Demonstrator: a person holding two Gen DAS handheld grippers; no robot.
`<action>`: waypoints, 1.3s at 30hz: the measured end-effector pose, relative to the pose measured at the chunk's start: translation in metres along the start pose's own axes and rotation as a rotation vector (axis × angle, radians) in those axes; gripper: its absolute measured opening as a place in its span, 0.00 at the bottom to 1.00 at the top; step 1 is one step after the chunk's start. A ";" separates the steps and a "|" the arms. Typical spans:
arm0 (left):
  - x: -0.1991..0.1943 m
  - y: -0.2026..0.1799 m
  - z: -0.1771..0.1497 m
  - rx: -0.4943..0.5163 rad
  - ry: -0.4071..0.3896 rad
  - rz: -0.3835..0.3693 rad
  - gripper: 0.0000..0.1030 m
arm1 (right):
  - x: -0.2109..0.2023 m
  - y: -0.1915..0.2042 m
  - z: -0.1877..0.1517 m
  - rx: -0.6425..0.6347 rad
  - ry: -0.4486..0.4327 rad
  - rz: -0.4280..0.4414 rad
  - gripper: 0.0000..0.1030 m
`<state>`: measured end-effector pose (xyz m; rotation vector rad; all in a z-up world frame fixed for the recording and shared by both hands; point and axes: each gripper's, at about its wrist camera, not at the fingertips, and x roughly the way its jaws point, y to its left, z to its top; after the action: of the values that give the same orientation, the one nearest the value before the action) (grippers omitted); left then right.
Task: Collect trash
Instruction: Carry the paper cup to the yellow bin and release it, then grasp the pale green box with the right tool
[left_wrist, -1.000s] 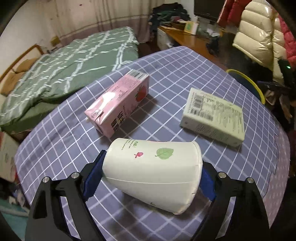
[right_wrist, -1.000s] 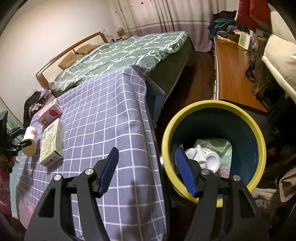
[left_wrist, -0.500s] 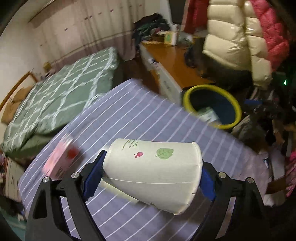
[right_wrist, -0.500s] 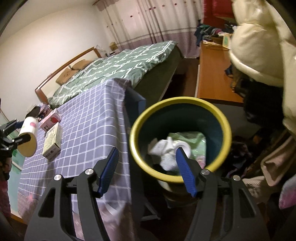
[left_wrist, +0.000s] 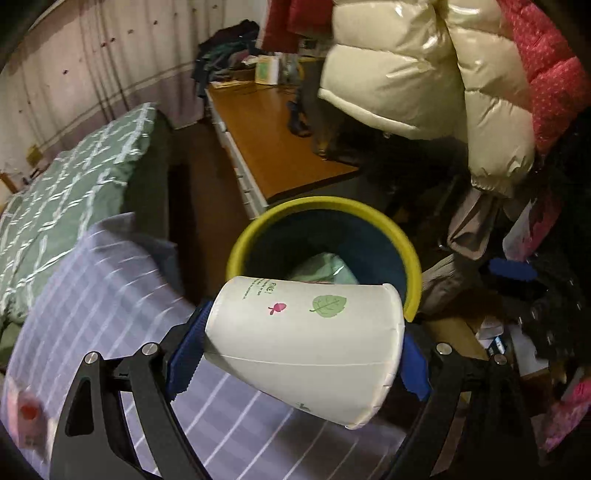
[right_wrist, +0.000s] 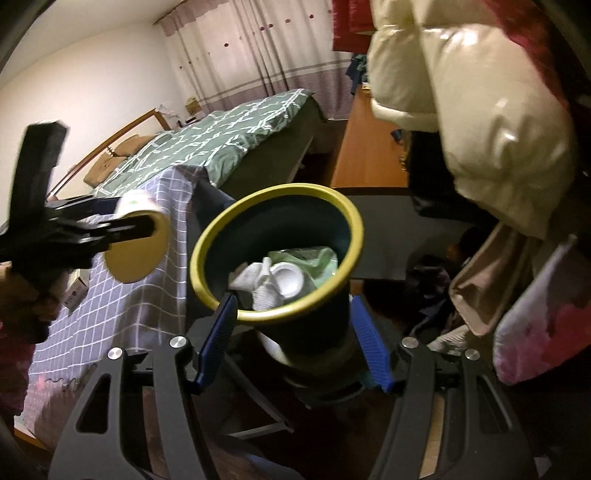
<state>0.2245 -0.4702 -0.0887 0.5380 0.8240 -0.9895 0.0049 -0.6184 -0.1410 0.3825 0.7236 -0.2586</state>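
My left gripper (left_wrist: 301, 350) is shut on a white paper cup (left_wrist: 306, 343) with a green leaf print, held on its side above the table's edge, just short of the bin. The bin (left_wrist: 399, 236) is dark blue with a yellow rim and holds crumpled trash. In the right wrist view the bin (right_wrist: 314, 325) stands between the blue pads of my right gripper (right_wrist: 291, 343), whose jaws sit wide at both sides of its wall; contact is unclear. The cup (right_wrist: 136, 240) and left gripper show at the left, beside the bin's rim.
A table with a purple checked cloth (right_wrist: 122, 306) stands left of the bin, with a box (right_wrist: 75, 293) on it. A green bed (left_wrist: 62, 173), a wooden desk (left_wrist: 280, 144) and hanging puffer jackets (left_wrist: 424, 74) surround the bin.
My left gripper has carried the cup from over the cartons on the table across to the bin. My right gripper has closed in on the bin, which now sits between its pads.
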 end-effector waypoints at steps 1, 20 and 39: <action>0.007 -0.006 0.005 0.003 0.003 -0.009 0.84 | -0.001 -0.002 -0.001 0.004 -0.001 -0.003 0.59; 0.012 -0.002 0.012 -0.157 -0.046 -0.031 0.92 | 0.002 -0.002 -0.010 0.021 0.017 0.020 0.60; -0.231 0.192 -0.234 -0.637 -0.358 0.456 0.95 | 0.036 0.169 -0.005 -0.260 0.078 0.193 0.63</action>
<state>0.2428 -0.0943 -0.0338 -0.0144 0.6076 -0.3481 0.0883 -0.4679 -0.1265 0.2137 0.7807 0.0336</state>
